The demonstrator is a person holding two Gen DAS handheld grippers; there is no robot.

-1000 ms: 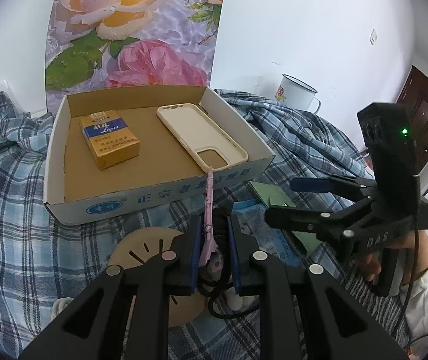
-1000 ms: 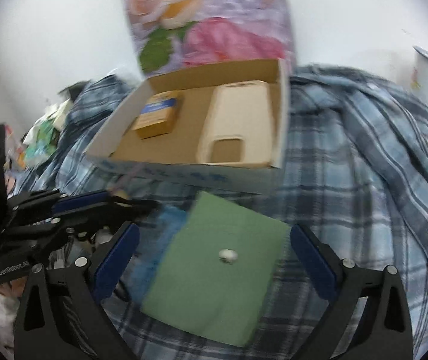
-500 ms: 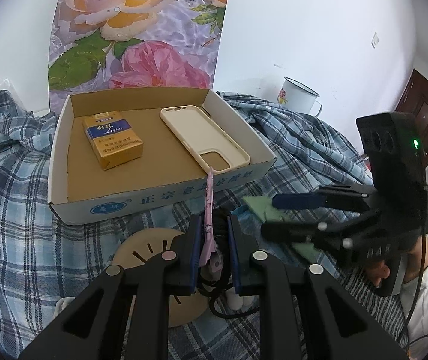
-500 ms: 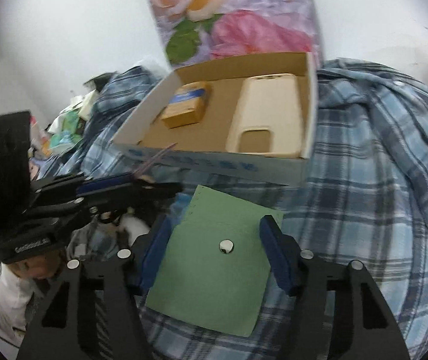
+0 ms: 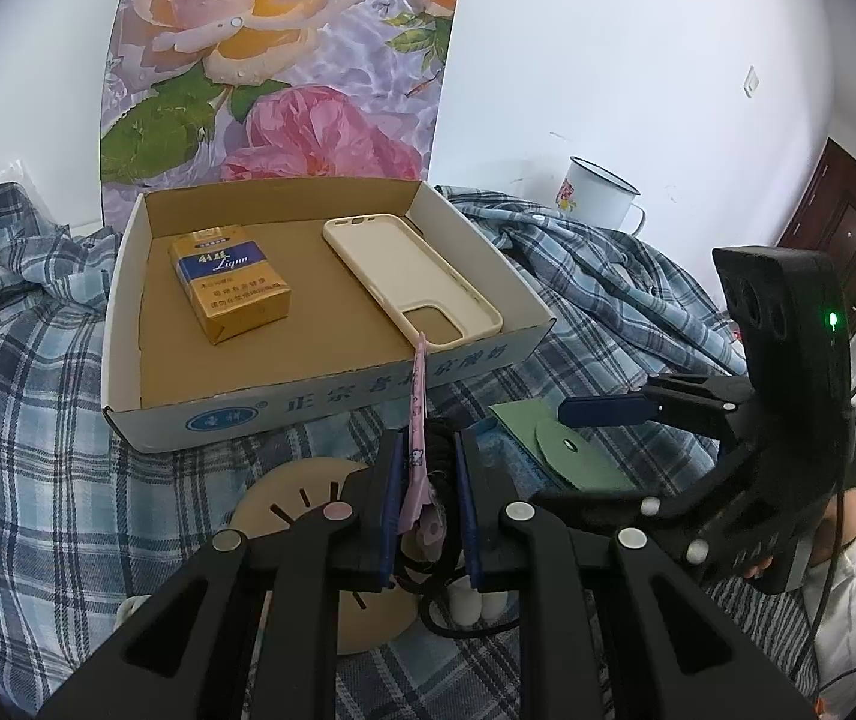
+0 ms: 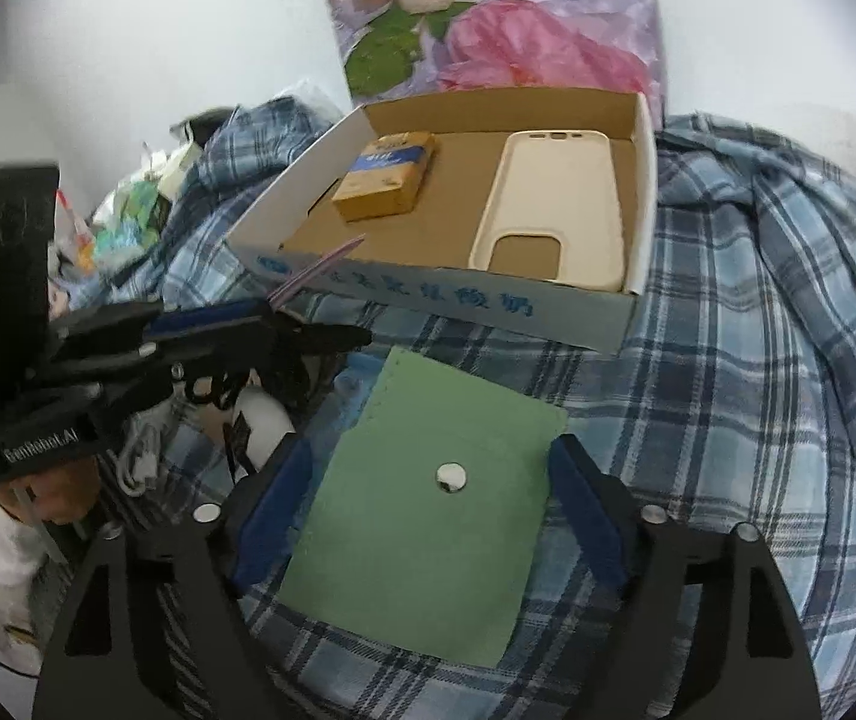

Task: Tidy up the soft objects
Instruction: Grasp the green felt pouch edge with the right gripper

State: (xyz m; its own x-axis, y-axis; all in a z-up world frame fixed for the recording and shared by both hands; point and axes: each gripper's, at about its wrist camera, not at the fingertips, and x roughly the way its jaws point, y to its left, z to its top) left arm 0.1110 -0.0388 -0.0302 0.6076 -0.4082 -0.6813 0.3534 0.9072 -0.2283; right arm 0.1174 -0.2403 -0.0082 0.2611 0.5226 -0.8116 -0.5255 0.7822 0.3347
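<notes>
Left gripper (image 5: 426, 501) is clamped on a thin pink hair clip (image 5: 417, 420), which stands nearly upright between the blue pads with its tip against the printed front wall of the shallow cardboard box (image 5: 332, 402). Right gripper (image 6: 428, 516) is spread wide – its blue pads sit on either side of a flat green felt pouch with a metal snap (image 6: 428, 510), not pressing it; the pouch lies on the blue plaid blanket (image 6: 757, 360), just in front of the box. Inside the box – a yellow-and-blue cigarette pack (image 5: 228, 291) at left, a cream phone case (image 5: 410, 279) at right, apart. A round beige slotted disc (image 5: 302, 498) lies under the left gripper.
</notes>
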